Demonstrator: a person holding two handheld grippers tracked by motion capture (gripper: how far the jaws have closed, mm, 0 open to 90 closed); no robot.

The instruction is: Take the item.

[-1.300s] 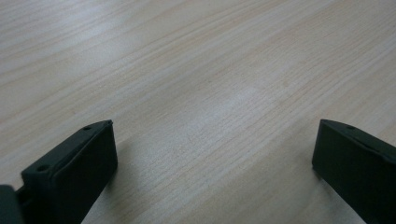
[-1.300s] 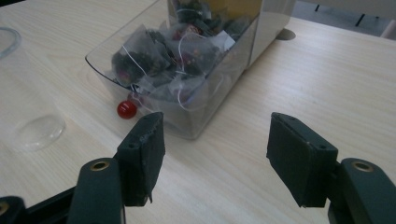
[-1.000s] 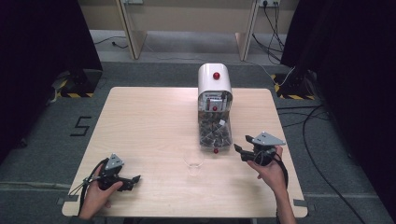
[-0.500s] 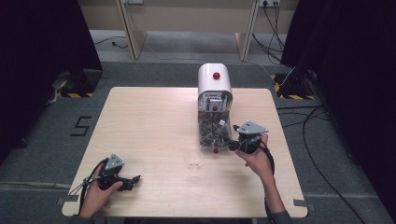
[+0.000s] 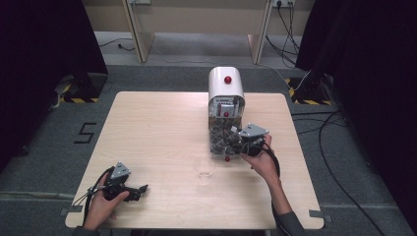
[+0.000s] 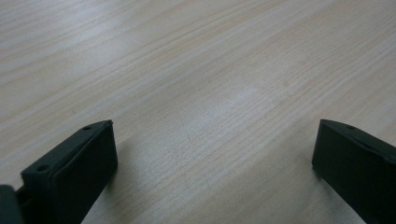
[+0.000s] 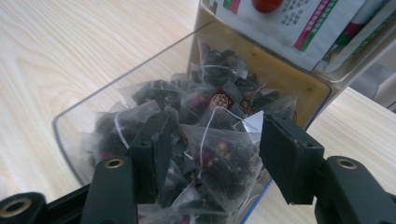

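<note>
Near the middle of the table's point(image 5: 147, 123) far edge a white-topped dispenser point(image 5: 225, 86) is seen, and its clear bin point(image 7: 93, 116), reaching toward the table's centre, is packed with pyramid tea bags point(image 7: 219, 158). The right gripper point(image 5: 241, 142) is held right at that bin, jaws spread on either side of one tea bag, nothing yet pinched. Just beside the bin, toward the near edge, a small clear glass point(image 5: 203, 170) is set down. By the near left corner the left gripper point(image 5: 140, 189) is kept low over bare wood, jaws wide apart and empty.
</note>
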